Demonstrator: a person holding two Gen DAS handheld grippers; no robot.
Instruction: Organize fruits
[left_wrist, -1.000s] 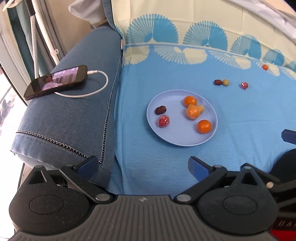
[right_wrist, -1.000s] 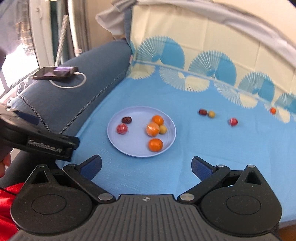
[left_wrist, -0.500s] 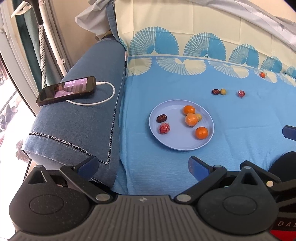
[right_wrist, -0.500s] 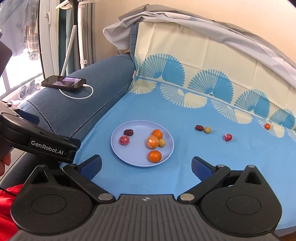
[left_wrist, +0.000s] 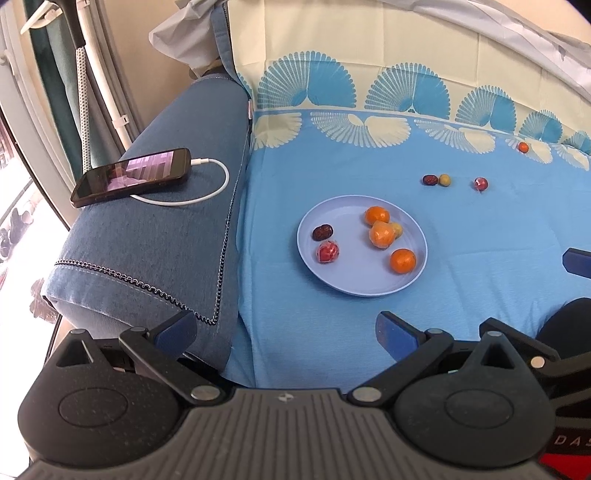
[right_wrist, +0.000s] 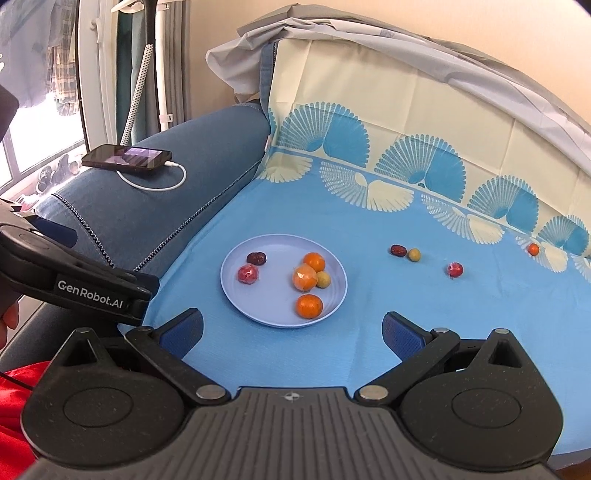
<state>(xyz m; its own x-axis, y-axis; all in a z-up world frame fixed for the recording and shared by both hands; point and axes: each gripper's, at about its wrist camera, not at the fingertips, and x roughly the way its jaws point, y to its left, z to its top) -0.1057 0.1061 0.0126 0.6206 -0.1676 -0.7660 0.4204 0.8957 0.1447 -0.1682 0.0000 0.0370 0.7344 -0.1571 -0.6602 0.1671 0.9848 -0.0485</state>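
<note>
A pale blue plate (left_wrist: 354, 284) (right_wrist: 258, 310) lies on the blue cloth and holds several fruits: oranges (left_wrist: 402, 260) (right_wrist: 309, 306), a dark date (left_wrist: 323, 232) and a red wrapped fruit (left_wrist: 328, 252). Loose on the cloth behind it lie a date (left_wrist: 430, 180) (right_wrist: 397, 250), a yellow-green fruit (left_wrist: 444, 180), a red fruit (left_wrist: 481, 183) (right_wrist: 455, 269) and a small orange fruit (left_wrist: 523, 147) (right_wrist: 533, 249). My left gripper (left_wrist: 284, 330) is open and empty, in front of the plate. My right gripper (right_wrist: 293, 330) is open and empty, also short of the plate.
A phone (left_wrist: 131, 176) (right_wrist: 127, 156) on a white charging cable (left_wrist: 199, 195) lies on the blue sofa arm (left_wrist: 155, 236) at the left. The left gripper's body (right_wrist: 74, 284) shows at the left of the right wrist view. The cloth-covered backrest (right_wrist: 406, 110) rises behind.
Both grippers have drawn back and up from the plate, so plate and fruits look smaller and farther. Both stay open. No fruit has moved.
</note>
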